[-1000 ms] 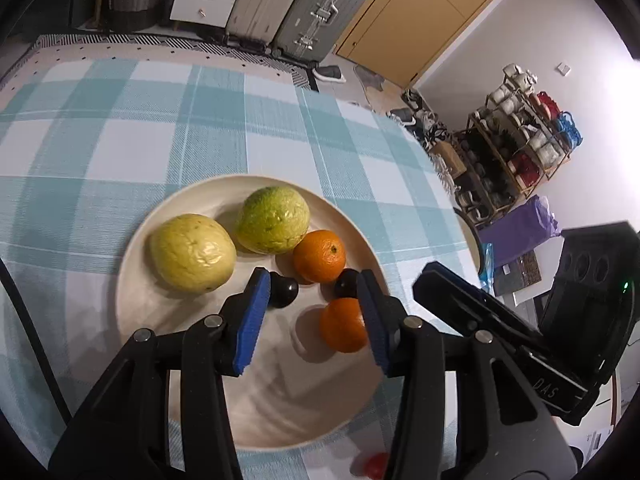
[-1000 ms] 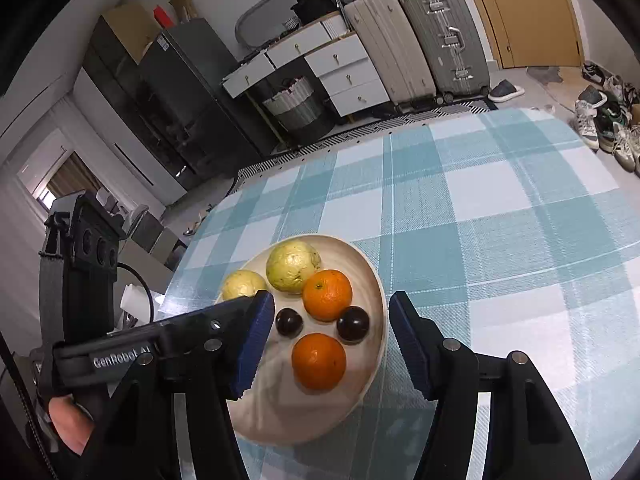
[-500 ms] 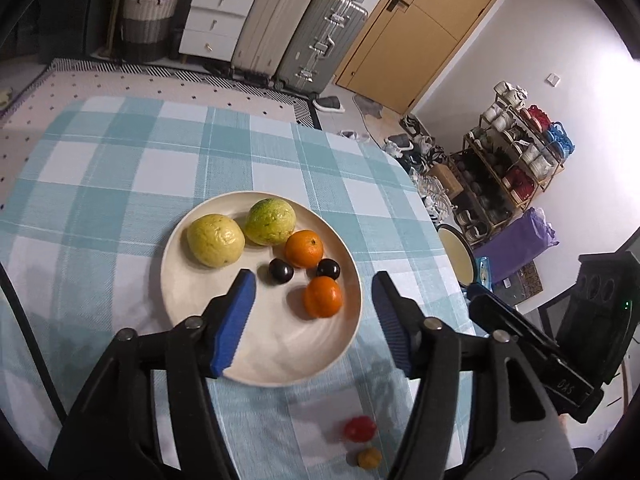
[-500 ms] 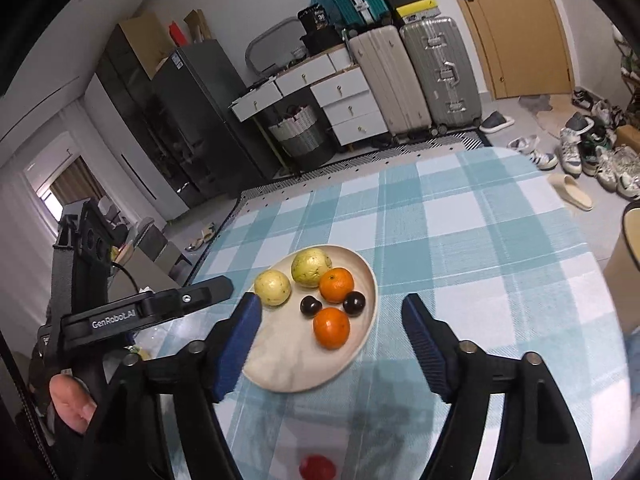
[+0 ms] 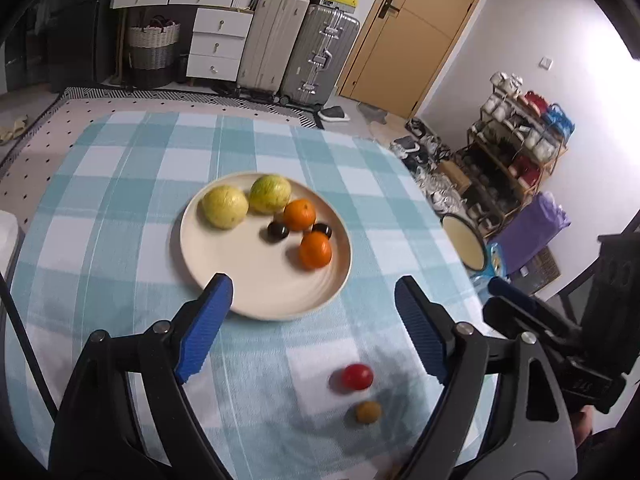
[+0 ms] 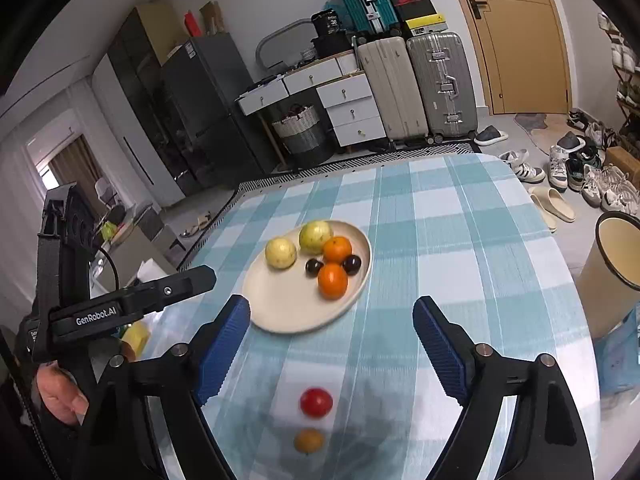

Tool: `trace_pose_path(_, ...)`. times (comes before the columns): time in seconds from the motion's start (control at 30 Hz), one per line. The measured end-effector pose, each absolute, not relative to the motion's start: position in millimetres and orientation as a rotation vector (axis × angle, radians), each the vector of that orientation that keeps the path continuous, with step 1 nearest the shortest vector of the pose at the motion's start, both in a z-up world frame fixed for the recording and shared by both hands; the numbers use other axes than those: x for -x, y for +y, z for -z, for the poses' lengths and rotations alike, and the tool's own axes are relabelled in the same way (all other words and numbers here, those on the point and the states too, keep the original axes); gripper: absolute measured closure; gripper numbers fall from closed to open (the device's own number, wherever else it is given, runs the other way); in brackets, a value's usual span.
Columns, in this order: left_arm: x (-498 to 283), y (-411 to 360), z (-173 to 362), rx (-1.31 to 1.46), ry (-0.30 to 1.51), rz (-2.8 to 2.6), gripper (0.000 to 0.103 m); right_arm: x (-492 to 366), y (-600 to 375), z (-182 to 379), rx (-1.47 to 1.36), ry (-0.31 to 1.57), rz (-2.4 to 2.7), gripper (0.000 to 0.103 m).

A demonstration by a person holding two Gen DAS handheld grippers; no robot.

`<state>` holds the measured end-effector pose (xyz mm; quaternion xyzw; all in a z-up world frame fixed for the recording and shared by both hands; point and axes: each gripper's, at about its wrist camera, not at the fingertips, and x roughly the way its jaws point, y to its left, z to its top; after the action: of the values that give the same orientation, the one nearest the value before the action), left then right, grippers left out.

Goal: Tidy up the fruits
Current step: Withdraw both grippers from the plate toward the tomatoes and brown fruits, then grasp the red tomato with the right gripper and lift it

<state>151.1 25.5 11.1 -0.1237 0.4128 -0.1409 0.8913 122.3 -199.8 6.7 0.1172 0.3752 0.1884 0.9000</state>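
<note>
Behind the table, two upright suitcases (image 6: 416, 84), a white chest of drawers (image 6: 352, 112) and a woven basket (image 6: 300, 128) are ranged along the wall beside a tan door (image 6: 516, 40); shoes (image 6: 584, 176) are scattered on the floor to the right, and a cream bin (image 6: 612, 264) is set just off the table edge. On the blue-and-white checked tablecloth (image 5: 120, 200) a cream plate (image 5: 256, 292) is laid, and six fruits are counted on it: two yellow-green round fruits (image 5: 224, 206), two oranges (image 5: 316, 250) and two dark plums (image 5: 278, 231). Two small fruits are left on the cloth, well apart from the plate: one red tomato (image 6: 316, 402) and one small yellow-brown fruit (image 6: 308, 440) just beside it. Nothing is placed between these and the plate. The left gripper (image 5: 312, 324) is seen with jaws opening and nothing between them; the right gripper (image 6: 332, 344) likewise is opening and empty, with the tomato nearer the camera than its blue pads (image 6: 224, 348). Each gripper is seen beside the other's view.
</note>
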Motion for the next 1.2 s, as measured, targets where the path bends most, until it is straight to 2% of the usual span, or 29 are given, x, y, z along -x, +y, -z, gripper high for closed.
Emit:
trace_pose_path(0.37,-113.0,8.8,29.0,0.208,0.945,0.273,0.012,-75.6,-200.5,16.3,-0.213,0.81,-0.411,0.006)
trace_pose_path(0.53,-106.5,4.3,56.1,0.22,1.003,0.272,0.01,-54.2,-206.0,42.2,-0.218,0.861,-0.424,0.005)
trace_pose_path(0.67,-103.3,0.2,71.7,0.228,1.031,0.294,0.002,-36.9,-211.2,56.0,-0.222,0.881,-0.436,0.005)
trace_pose_path(1.2,-73.5,-11.1,98.8,0.21,1.089,0.352,0.001,4.8,-211.5,81.1,-0.191,0.942,-0.482,0.004)
